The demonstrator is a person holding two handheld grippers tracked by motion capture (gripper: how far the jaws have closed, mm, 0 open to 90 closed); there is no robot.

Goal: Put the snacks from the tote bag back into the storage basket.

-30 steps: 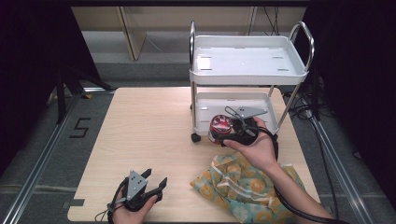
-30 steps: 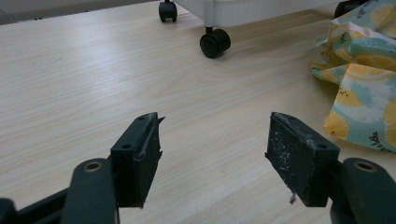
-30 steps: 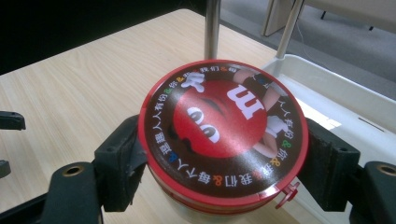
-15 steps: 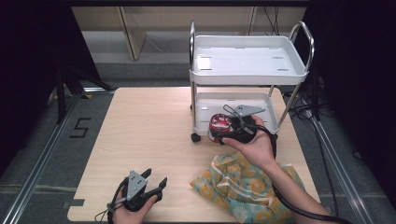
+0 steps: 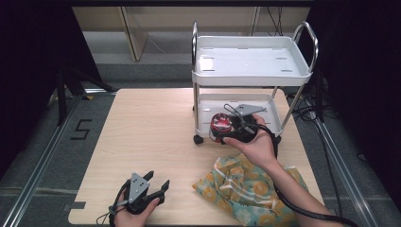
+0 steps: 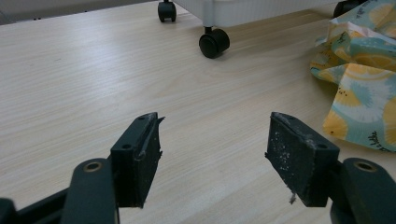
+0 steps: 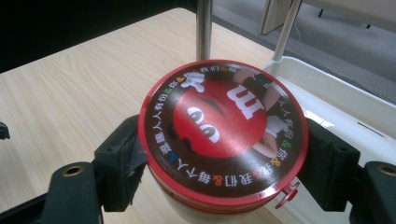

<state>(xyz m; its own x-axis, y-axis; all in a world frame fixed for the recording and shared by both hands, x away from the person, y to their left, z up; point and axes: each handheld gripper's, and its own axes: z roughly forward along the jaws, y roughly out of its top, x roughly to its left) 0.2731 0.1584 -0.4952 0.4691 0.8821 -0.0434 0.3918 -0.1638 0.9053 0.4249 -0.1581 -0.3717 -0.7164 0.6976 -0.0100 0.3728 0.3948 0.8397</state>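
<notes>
Beside the white cart [image 5: 252,71], right tongs [image 7: 224,158] clamping round red-lidded tub [image 7: 223,135], left tongs [image 6: 215,156] wide over pale woodgrain table [image 6: 93,84].

Left tongs [image 6: 215,158] agape, right tongs [image 7: 219,158] clamped.

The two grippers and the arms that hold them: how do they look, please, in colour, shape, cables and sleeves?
Both are black. The left gripper has two blocky jaws with worn, white-speckled pads, a grey three-cornered plate on top and a thin cable trailing behind. The right gripper has the same plate and a thicker black cable looping along the forearm. That forearm is bare; no sleeve shows.
</notes>
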